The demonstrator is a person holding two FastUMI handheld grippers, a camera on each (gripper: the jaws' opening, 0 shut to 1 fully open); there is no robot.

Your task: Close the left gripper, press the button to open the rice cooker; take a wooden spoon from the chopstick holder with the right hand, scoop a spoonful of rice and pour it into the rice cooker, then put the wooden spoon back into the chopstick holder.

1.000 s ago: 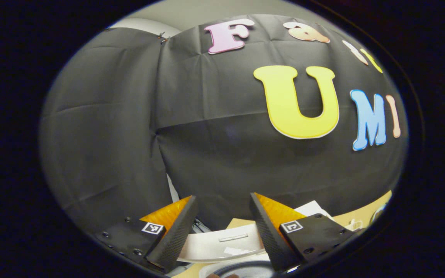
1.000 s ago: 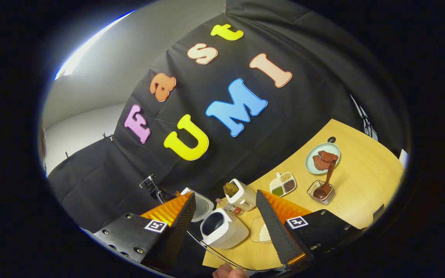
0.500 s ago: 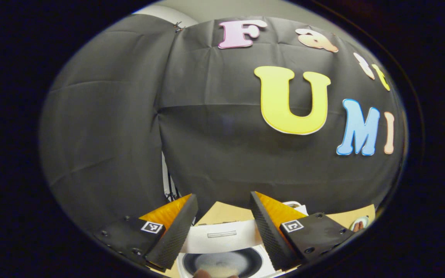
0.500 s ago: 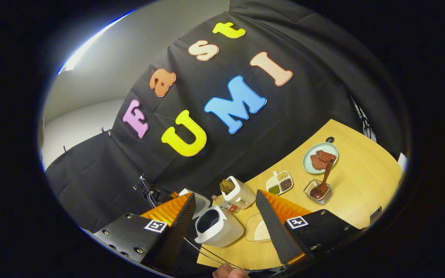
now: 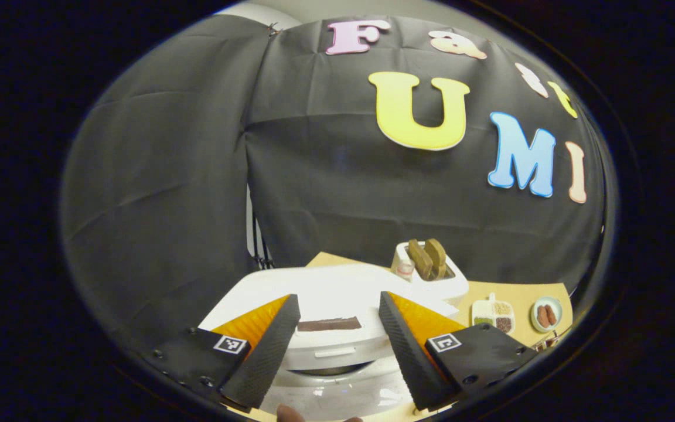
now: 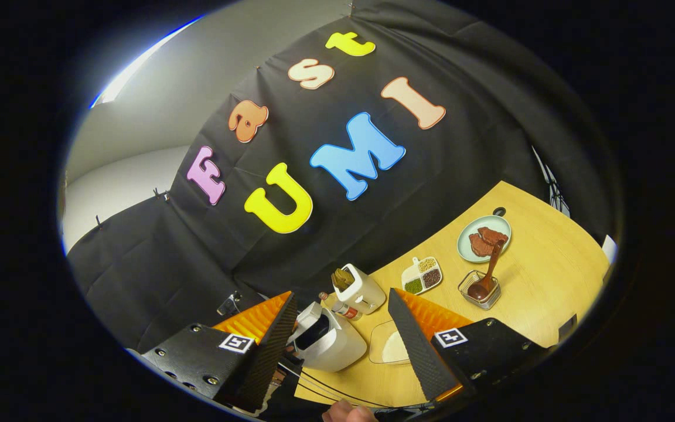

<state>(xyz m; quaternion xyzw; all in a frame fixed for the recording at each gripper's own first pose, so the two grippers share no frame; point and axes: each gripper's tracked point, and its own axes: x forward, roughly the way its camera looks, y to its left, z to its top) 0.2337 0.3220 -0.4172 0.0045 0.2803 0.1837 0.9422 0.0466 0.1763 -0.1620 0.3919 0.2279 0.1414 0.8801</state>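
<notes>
The white rice cooker (image 5: 337, 384) sits right below my left gripper (image 5: 337, 298). Its lid (image 5: 326, 287) hangs partway down over the pot, between the gripper's open fingers; I cannot tell if they touch it. Behind it the white chopstick holder (image 5: 434, 284) holds wooden spoons (image 5: 425, 258). My right gripper (image 6: 342, 294) hangs open, holding nothing, high above the table. From there the cooker (image 6: 334, 346) has its lid (image 6: 313, 313) half lowered. The chopstick holder (image 6: 361, 290) stands behind it, and a clear dish of rice (image 6: 393, 347) lies to its right.
On the wooden table (image 6: 542, 275) are a small bottle (image 6: 342, 308), a divided seasoning tray (image 6: 423, 275), a plate of meat (image 6: 484, 237) and a small glass container with a brown spoon (image 6: 481, 288). Black cables (image 6: 326, 390) run by the cooker.
The cooker lid has swung from fully open to partway down over the pot. The left gripper view has tipped down, bringing the lid top and chopstick holder into sight. The right gripper barely moved.
</notes>
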